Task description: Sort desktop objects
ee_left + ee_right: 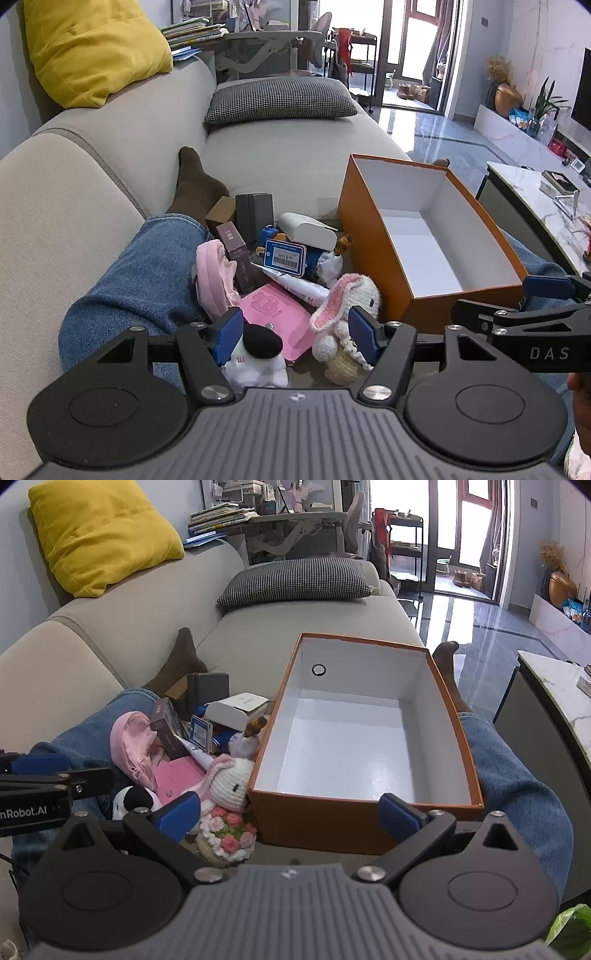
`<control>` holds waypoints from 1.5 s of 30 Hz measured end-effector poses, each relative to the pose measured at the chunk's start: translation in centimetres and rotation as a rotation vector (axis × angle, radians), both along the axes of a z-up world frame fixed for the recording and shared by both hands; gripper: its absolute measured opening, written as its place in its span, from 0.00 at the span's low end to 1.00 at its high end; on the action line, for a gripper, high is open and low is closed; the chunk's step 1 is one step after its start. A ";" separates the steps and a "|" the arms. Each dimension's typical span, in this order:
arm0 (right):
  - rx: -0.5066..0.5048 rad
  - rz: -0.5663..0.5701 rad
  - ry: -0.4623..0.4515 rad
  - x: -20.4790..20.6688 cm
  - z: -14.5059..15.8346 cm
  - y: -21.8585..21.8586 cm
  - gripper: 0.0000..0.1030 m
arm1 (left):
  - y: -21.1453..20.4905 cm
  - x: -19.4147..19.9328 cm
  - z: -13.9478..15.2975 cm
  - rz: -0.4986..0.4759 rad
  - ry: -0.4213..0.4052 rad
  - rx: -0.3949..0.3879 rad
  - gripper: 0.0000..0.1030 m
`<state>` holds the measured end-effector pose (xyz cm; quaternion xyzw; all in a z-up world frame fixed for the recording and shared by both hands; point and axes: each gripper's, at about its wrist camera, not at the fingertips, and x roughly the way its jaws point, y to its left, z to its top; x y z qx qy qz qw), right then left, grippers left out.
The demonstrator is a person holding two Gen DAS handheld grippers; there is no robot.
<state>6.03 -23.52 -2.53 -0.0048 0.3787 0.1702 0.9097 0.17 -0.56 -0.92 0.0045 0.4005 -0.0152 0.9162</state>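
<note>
Two grippers up, nothing gripped yet — I judge this the very start of the sort, choosing a first pick.

Left wrist view: my left gripper [295, 334] hangs over the pile with its fingers spread wide, empty. Between them sit a black-and-white plush [258, 352] and a crocheted bunny [347, 314], the bunny just beside my right-hand pad. Behind them lies a pink card [277, 314], then a blue price tag [285, 257], a white case [308, 229], a dark carton [238, 256] and a pink pouch [214, 280], all heaped between my jeans-clad legs. The orange box [373, 258] stands open to the right of the pile, nothing visible inside.

Right wrist view: my right gripper [291, 814] is wide too, holding nothing, poised at the near wall of the orange box [317, 819]. Its white floor is bare.

Next, I reckon: drop the left fingers around one soft toy, pinch gently, lift clear of the neighbours, then carry it over the box's rim.
</note>
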 end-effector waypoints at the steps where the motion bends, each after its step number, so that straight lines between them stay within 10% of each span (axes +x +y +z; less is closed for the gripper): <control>1: -0.001 0.001 0.001 0.0 0.0 0.0 0.99 | -0.1 0.0 -0.1 -0.002 0.001 0.002 0.72; 45: -0.022 0.022 0.024 0.0 -0.6 0.4 0.99 | 0.2 -0.1 -0.3 0.013 0.012 0.015 0.72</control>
